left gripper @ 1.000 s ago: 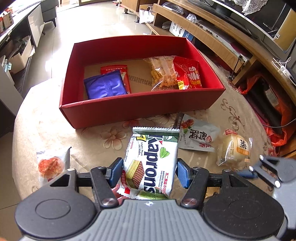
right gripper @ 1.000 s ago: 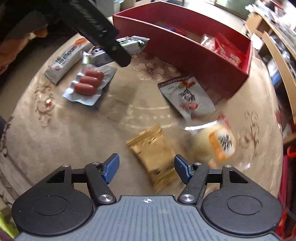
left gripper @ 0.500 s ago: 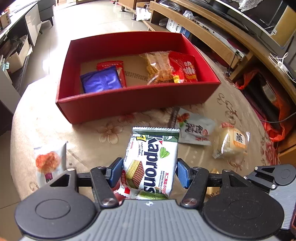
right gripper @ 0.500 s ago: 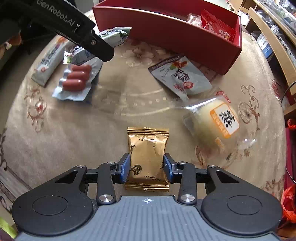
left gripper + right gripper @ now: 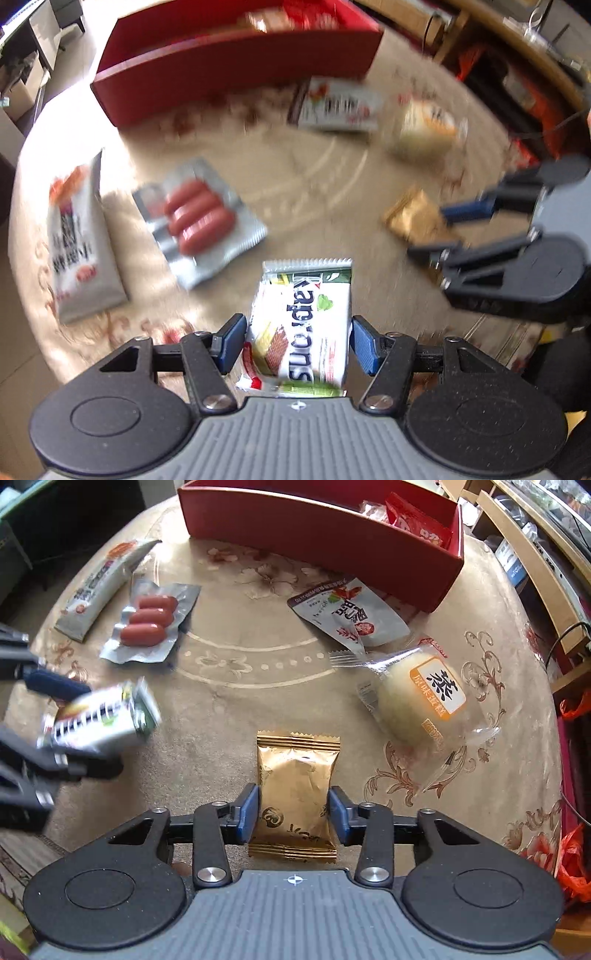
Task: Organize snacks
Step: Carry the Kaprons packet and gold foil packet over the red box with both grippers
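My left gripper [image 5: 297, 341] is shut on a green-and-white wafer pack [image 5: 303, 325] and holds it above the table; it shows blurred at the left of the right wrist view [image 5: 99, 716]. My right gripper [image 5: 293, 816] is shut on a gold foil snack pack [image 5: 295, 786] near the table's front; it also shows in the left wrist view [image 5: 413, 218]. The red box [image 5: 317, 535] stands at the far side with snacks inside, including a red packet [image 5: 419, 524].
On the beige patterned tablecloth [image 5: 240, 701] lie a sausage pack [image 5: 149, 622], a long white-and-orange packet [image 5: 99, 587], a grey pouch [image 5: 347, 614] and a wrapped yellow cake [image 5: 421, 698]. Wooden shelves [image 5: 535, 550] stand to the right.
My left gripper has pulled back and down from the box with the wafer pack, its view blurred by motion. My right gripper stays shut on the gold pack.
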### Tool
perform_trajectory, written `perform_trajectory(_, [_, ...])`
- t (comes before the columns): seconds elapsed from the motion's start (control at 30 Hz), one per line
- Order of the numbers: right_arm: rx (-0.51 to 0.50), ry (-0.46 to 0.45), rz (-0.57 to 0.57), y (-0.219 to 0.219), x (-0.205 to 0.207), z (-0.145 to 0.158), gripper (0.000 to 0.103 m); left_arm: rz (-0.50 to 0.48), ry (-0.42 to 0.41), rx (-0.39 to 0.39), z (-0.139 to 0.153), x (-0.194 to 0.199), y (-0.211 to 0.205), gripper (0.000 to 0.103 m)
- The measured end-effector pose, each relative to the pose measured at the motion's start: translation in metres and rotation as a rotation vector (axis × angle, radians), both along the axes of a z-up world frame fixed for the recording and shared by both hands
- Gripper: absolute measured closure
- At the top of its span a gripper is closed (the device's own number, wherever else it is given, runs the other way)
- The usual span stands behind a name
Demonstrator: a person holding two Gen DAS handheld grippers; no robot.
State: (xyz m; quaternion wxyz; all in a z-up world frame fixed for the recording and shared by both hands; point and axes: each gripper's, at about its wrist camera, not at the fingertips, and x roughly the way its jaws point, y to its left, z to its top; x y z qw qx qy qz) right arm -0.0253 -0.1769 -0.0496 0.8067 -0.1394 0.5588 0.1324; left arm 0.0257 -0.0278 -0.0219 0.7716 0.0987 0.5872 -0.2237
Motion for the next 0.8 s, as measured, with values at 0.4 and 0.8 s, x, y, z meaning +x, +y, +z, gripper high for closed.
perform_trajectory(0.4, [0.012, -0.01, 0.004, -0.001, -0.003, 0.001, 0.057, -0.003, -0.044, 0.066, -0.021, -0.018, -0.011, 0.05])
perform_trajectory(0.8, [0.056, -0.105, -0.049, -0.01, 0.004, 0.031, 0.057, 0.07, -0.12, 0.013, 0.006, -0.019, 0.001, 0.05])
